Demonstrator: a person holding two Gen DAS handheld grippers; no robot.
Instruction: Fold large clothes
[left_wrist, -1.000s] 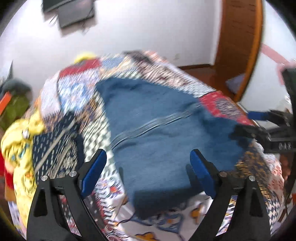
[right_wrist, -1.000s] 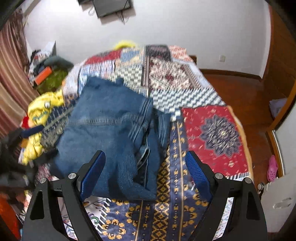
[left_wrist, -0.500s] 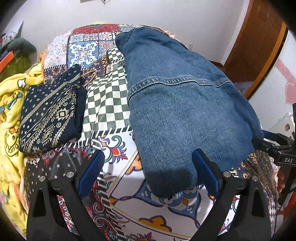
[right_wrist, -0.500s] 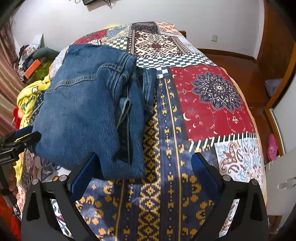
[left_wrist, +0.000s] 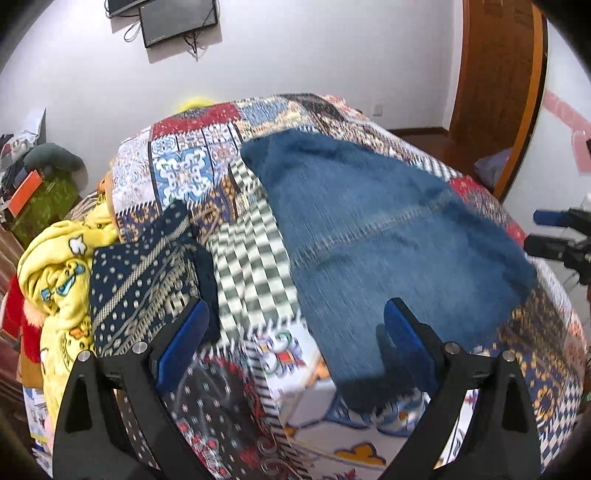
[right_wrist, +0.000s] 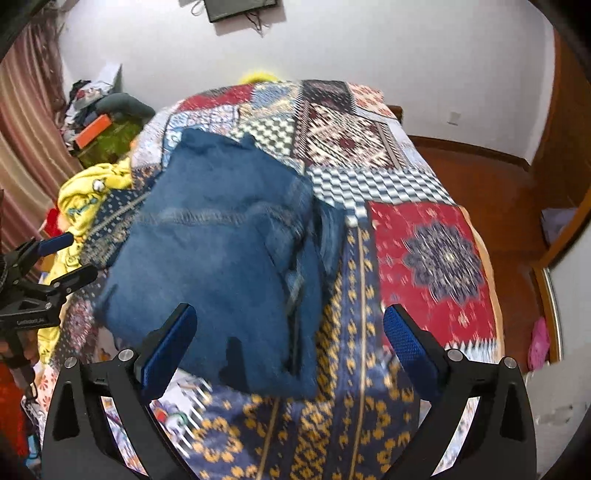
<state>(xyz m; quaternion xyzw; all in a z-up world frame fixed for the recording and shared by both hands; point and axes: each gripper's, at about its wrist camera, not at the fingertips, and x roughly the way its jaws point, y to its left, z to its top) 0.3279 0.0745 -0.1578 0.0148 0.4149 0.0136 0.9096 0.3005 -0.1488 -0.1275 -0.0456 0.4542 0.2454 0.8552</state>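
Observation:
A folded pair of blue jeans (left_wrist: 388, 240) lies on the patchwork bedspread (left_wrist: 177, 173), near the bed's front edge. My left gripper (left_wrist: 295, 343) hovers open above that edge; its right pad is over the jeans' near corner and nothing is between the pads. In the right wrist view the jeans (right_wrist: 229, 266) show stacked layers along their right side on the bedspread (right_wrist: 436, 258). My right gripper (right_wrist: 290, 347) stands wide open above their near right corner, holding nothing. Each gripper shows in the other's view: the right gripper (left_wrist: 537, 230), the left gripper (right_wrist: 68, 258).
A folded navy patterned garment (left_wrist: 144, 280) and a crumpled yellow garment (left_wrist: 55, 266) lie left of the jeans. Clutter on a green box (left_wrist: 40, 206) stands by the wall. A wooden door (left_wrist: 495, 74), wooden floor (right_wrist: 498, 192) and a pink slipper (right_wrist: 539, 343) are to the right.
Half a second ago both cameras were close over the jeans; now both have pulled back and up. The right jaws stand slightly wider than a second ago. The jeans lie as before.

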